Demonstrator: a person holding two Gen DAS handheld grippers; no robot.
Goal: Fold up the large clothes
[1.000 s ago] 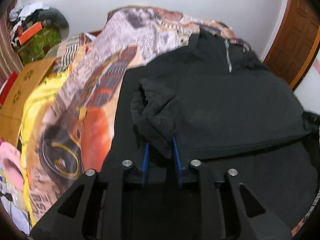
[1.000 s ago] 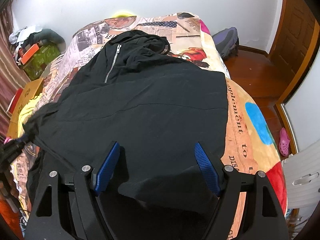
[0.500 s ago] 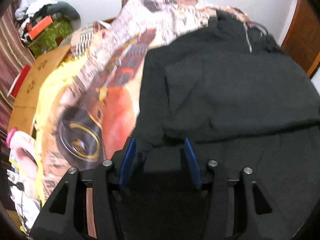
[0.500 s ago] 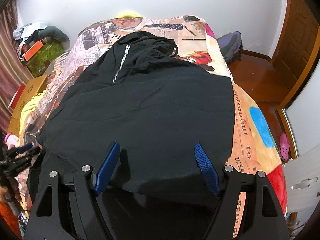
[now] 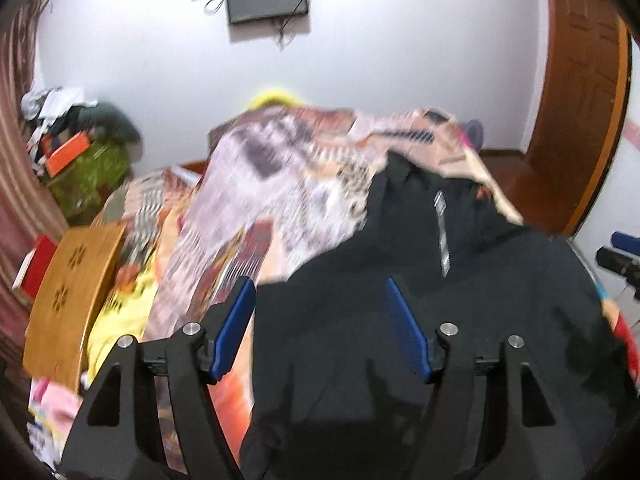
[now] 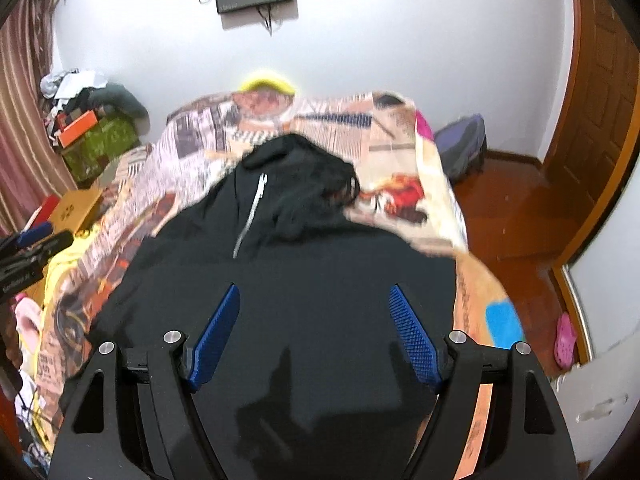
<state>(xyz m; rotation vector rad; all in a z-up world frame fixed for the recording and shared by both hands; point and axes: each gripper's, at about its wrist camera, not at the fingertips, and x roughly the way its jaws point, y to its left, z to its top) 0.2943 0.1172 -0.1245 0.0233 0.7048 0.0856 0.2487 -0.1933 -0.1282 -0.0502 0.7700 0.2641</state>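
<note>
Just released from the left gripper (image 5: 320, 320), black zip-up fabric jacket (image 6: 312, 300) lower centre, sleeve folded in; both jaws spread, empty.

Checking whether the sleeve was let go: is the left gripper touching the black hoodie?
Apart. In the left wrist view the left gripper has just been opening; its jaws stand wide with nothing between them, above the black hoodie on the bed.

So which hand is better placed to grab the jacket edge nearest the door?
Right, probably: the right tongs, open, hang over the black jacket close to that edge. The left tongs, jaws just opened, empty, are at the opposite edge.
</note>
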